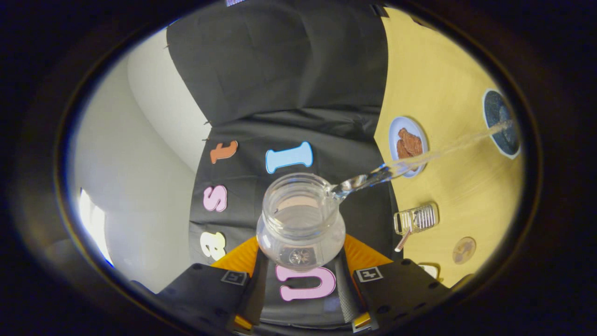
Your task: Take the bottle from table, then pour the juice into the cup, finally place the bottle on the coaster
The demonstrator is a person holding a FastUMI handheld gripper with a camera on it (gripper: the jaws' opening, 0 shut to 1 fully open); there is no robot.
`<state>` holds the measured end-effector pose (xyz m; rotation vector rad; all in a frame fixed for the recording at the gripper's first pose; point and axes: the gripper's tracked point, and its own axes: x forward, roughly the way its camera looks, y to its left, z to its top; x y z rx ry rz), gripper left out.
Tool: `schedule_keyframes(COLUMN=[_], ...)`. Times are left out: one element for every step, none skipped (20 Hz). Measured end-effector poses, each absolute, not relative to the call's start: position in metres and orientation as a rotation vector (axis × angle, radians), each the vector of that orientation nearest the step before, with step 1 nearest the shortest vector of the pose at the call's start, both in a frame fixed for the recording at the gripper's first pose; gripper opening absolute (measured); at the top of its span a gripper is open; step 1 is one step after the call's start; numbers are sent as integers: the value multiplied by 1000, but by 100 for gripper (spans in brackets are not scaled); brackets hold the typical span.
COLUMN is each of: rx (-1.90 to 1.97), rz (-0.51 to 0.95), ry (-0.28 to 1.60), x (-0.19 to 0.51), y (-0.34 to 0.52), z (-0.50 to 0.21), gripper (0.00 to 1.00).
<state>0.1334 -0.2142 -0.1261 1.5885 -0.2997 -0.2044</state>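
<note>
A clear bottle [301, 219] with a wide open mouth sits between my fingers, and my gripper [301, 254] is shut on its body. The whole view is rolled, so the bottle is tipped sideways toward the yellow table [447, 70]. A thin stream of clear liquid [419, 161] runs from the bottle's lip across the table into a dark cup with a pale rim [501, 122]. The bottle still holds some liquid. A small round brown coaster [464, 249] lies on the table close to my right finger [366, 256].
A pale plate [408, 145] with brown food lies under the stream's path, between bottle and cup. A ribbed clear glass piece [416, 218] with a thin stick lies near the coaster. Black cloth wall [289, 70] stands beyond the bottle.
</note>
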Motion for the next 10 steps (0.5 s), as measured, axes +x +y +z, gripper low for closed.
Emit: schedule_keyframes(rx=[1591,1595,1599,1602,1605,1607,1612,1617,1622,1626], rz=[-206,-205,-205,-205,-206,-206,-207,-208,-210,-211], ry=[-302,-306,-309,-312,-313,-316,-319,-325,-331,-337], x=[134,134,134,133,133,133,134,133,133,133], y=[-214,-215,-215,-216,-215,-216,-217,-219,-219,-220], z=[-125,-124,-123,-123,-122,-122,-121,-122,-121,-120], gripper=[69,69,69,69,69,69,69,69,69,69])
